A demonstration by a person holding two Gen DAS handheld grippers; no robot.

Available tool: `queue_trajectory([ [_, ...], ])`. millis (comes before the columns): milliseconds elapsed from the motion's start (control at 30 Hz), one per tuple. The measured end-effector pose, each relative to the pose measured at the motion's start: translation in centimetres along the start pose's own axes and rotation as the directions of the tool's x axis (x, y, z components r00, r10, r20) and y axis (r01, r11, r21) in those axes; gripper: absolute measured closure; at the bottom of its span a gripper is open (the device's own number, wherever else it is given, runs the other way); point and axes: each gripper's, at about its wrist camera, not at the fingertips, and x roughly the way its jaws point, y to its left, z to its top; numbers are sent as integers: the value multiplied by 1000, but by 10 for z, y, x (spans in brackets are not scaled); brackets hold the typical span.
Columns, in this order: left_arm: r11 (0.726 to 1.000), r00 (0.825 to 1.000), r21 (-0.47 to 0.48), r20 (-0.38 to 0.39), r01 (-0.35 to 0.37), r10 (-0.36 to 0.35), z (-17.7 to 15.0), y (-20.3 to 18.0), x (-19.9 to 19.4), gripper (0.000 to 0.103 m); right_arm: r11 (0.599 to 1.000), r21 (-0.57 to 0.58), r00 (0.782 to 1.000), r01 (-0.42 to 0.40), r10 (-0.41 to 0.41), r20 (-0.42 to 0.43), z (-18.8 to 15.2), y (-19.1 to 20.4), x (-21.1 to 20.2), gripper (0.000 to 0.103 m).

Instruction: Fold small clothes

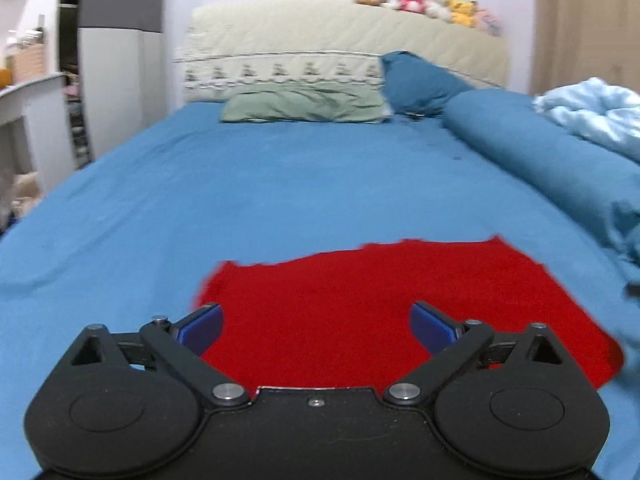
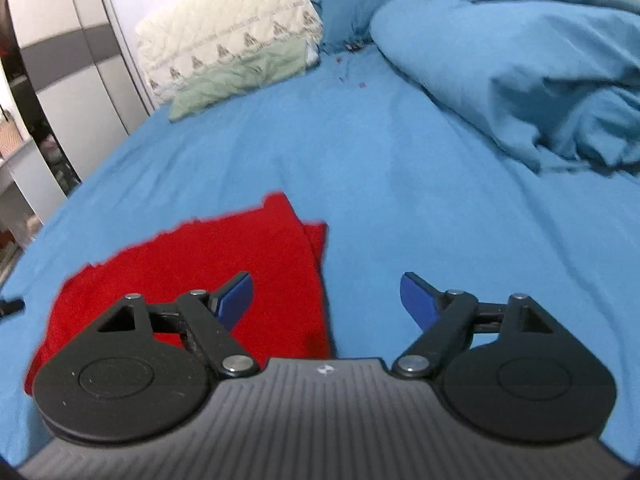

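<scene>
A small red garment [image 1: 360, 304] lies flat on the blue bed sheet [image 1: 240, 200]. In the left wrist view my left gripper [image 1: 316, 326] is open and empty, hovering over the garment's near part with both blue pads above the cloth. In the right wrist view the same red garment [image 2: 224, 264] lies at lower left with a folded layer along its right edge. My right gripper [image 2: 326, 300] is open and empty, straddling that right edge: its left pad is over the cloth, its right pad over bare sheet [image 2: 400, 160].
A rolled blue duvet [image 1: 540, 160] and a pale blue blanket [image 1: 592, 116] lie along the bed's right side. Green [image 1: 304, 108] and blue pillows sit at the headboard, with plush toys [image 1: 424, 0] on top. A wardrobe [image 1: 116, 60] stands left of the bed.
</scene>
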Motion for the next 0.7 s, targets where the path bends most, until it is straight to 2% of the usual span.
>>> queue_trajectory([
  [67,1000,999,-6,-37,30,-30,-2,-19,14,2,1000,0,999,13,-13,-38,-14,0,6,7],
  [167,998,994,-33,-96,47,-50,-9,-42,40,2,1000,2,999,9,-9,-45,-33,7,16,7],
  [333,998,987,-56,-161,16,-25,-20,-54,69,2,999,-34,999,18,-19,-39,-56,20,31,8],
  [533,995,968,-99,-253,-23,-3,-28,-49,95,1,991,-123,997,60,-65,-36,-80,31,51,11],
  [567,995,967,-98,-256,-25,-1,-28,-50,96,0,989,-133,997,60,-65,-30,-82,33,50,13],
  [667,995,963,-94,-269,-37,10,-29,-51,98,0,986,-161,999,48,-51,-17,-85,39,48,31],
  [700,995,961,-88,-277,-42,16,-29,-53,100,0,983,-175,998,51,-54,-10,-86,41,47,40],
])
